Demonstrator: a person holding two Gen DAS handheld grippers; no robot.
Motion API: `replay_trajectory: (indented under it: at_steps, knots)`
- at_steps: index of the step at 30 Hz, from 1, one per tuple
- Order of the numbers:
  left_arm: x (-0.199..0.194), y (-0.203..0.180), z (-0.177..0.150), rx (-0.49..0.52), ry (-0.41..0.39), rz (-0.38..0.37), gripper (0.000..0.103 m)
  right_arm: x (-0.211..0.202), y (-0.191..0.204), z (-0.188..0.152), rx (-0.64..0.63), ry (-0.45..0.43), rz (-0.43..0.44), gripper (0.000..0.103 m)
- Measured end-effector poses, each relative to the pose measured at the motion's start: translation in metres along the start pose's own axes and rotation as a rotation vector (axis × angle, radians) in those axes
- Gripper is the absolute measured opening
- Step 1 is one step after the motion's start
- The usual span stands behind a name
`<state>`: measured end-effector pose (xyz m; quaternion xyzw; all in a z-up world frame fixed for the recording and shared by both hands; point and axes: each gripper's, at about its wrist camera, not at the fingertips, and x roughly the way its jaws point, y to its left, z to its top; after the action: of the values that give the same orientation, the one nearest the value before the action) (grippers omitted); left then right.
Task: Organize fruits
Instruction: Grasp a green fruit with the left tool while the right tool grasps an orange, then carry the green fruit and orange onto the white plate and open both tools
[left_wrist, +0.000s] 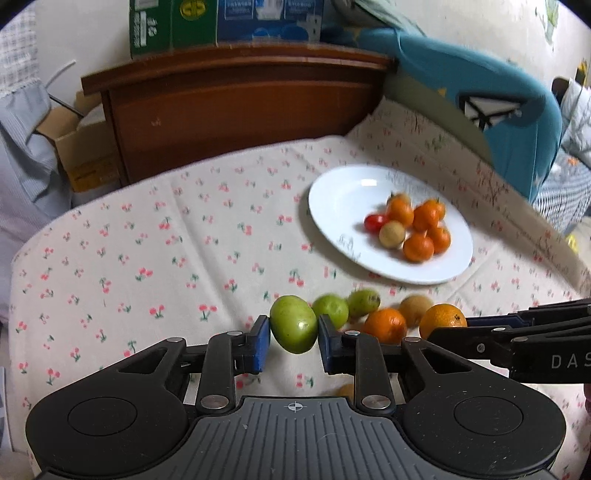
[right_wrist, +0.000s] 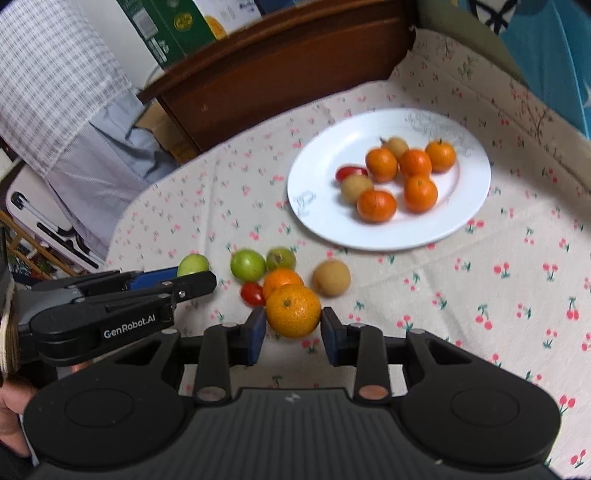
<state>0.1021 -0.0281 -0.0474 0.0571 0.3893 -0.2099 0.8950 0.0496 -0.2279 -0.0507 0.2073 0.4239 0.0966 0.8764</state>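
My left gripper (left_wrist: 293, 334) is shut on a green fruit (left_wrist: 294, 323) and holds it above the cloth. My right gripper (right_wrist: 293, 326) is shut on an orange (right_wrist: 293, 311). That orange also shows in the left wrist view (left_wrist: 442, 320). A white plate (left_wrist: 332, 206), also in the right wrist view (right_wrist: 317, 221), holds several small oranges (right_wrist: 419, 192), a red tomato (right_wrist: 351, 172) and tan round fruits (right_wrist: 355, 188). Loose on the cloth lie two green fruits (right_wrist: 248, 265), an orange (right_wrist: 282, 280), a red tomato (right_wrist: 252, 294) and a tan fruit (right_wrist: 331, 277).
The table wears a cherry-print cloth (left_wrist: 147, 258). A brown wooden headboard (left_wrist: 236, 107) stands behind it with boxes (left_wrist: 173, 26) on top. A blue cushion (left_wrist: 498, 110) lies at the far right. Hanging clothes (right_wrist: 74, 110) are at the left.
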Motion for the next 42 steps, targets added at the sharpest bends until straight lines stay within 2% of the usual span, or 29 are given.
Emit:
replay_trajectory:
  at_steps: [14,27,42]
  knots:
    - [-0.003,-0.013,0.030,-0.006,-0.084,-0.053,0.025,-0.019,-0.006,0.038,-0.002,-0.108,0.005,0.032]
    - [0.041,-0.022,0.057,-0.007,-0.064,-0.096,0.025,0.017,-0.030,0.085,0.063,-0.145,-0.027,0.032]
    - [0.079,-0.036,0.063,0.011,-0.018,-0.129,0.025,0.059,-0.043,0.105,0.068,-0.117,-0.050,0.033]
